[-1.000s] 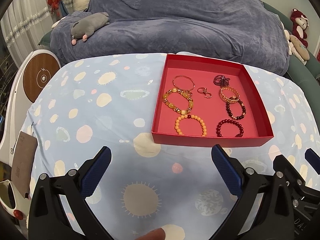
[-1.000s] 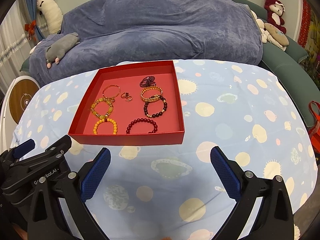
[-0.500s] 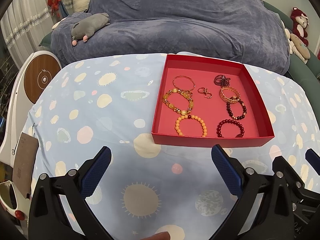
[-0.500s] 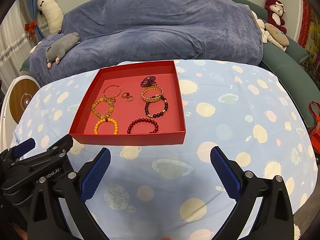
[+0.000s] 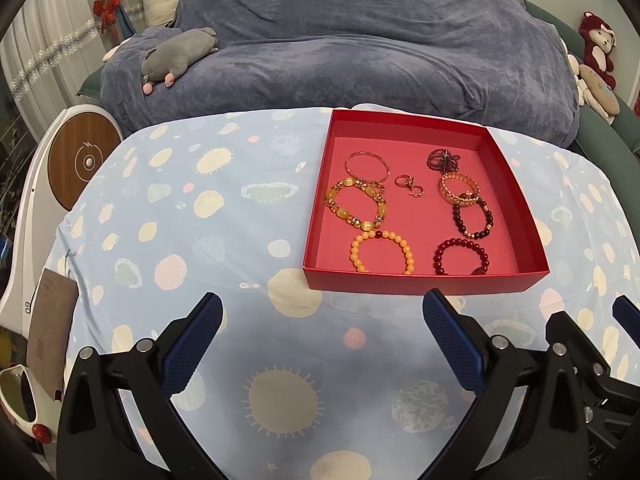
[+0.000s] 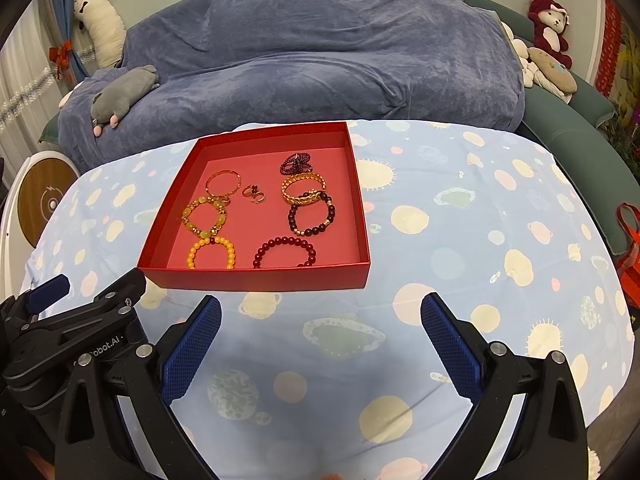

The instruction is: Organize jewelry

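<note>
Bare patterned tablecloth (image 5: 168, 216) lies open left of the red tray (image 5: 420, 282) and right of it in the right wrist view, the tray's raised walls bar level entry, and inside, bracelets (image 5: 382, 252) crowd both sides around central rings (image 5: 409, 185).

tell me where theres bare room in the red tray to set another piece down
Bare floor runs along the far wall of the red tray, behind the thin gold bangle and the dark bead bunch. The middle and near half are crowded with bracelets.

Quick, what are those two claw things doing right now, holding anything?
Left gripper: open, holding nothing.
Right gripper: open, holding nothing.
</note>
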The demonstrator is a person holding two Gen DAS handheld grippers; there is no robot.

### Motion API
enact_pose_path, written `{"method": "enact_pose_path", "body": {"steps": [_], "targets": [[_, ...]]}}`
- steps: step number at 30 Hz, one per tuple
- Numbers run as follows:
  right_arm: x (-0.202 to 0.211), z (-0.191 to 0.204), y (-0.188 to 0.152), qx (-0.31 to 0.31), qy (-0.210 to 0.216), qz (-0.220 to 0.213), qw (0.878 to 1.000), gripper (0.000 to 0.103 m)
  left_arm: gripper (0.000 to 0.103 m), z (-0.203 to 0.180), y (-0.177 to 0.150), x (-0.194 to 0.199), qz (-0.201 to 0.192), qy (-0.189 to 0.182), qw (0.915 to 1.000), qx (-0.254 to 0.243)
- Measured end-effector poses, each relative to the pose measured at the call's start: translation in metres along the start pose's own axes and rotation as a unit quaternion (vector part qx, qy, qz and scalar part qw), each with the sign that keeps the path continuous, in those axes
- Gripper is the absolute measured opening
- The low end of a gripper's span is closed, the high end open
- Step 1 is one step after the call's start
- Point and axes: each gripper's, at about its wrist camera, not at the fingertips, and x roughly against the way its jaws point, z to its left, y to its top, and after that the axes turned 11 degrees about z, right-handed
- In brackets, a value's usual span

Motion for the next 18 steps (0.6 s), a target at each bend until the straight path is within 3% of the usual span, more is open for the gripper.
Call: {"method": "enact_pose_path", "body": {"steps": [18], "targets": [[-0.0002, 0.0004, -0.0001, 0.000, 0.000, 0.000, 1.000, 0.096, 0.096, 0.0007, -0.0012, -0.0007, 0.000, 0.003, 1.0000, -0.001]]}}
